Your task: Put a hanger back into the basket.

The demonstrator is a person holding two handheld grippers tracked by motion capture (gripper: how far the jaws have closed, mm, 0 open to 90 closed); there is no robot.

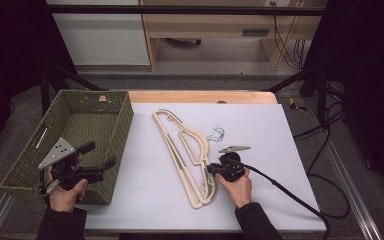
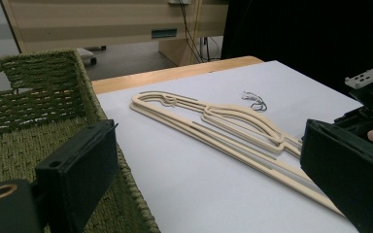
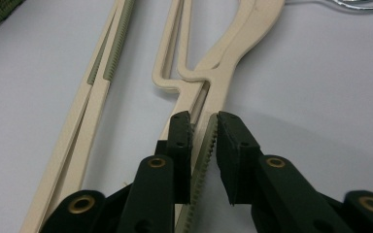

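Note:
Two cream plastic hangers lie stacked on the white sheet, running from the far left toward the near middle. My right gripper is at their near end. In the right gripper view its jaws are closed on one hanger's arm, along the ribbed strip. My left gripper hangs open and holds nothing above the near right corner of the green woven basket. In the left gripper view its jaws stand wide, with the hangers lying beyond them.
The basket stands at the table's left, nothing visible inside it. The hangers' thin wire hooks lie on the sheet beside them. A black cable trails right from my right gripper. A wooden table edge borders the sheet's far side.

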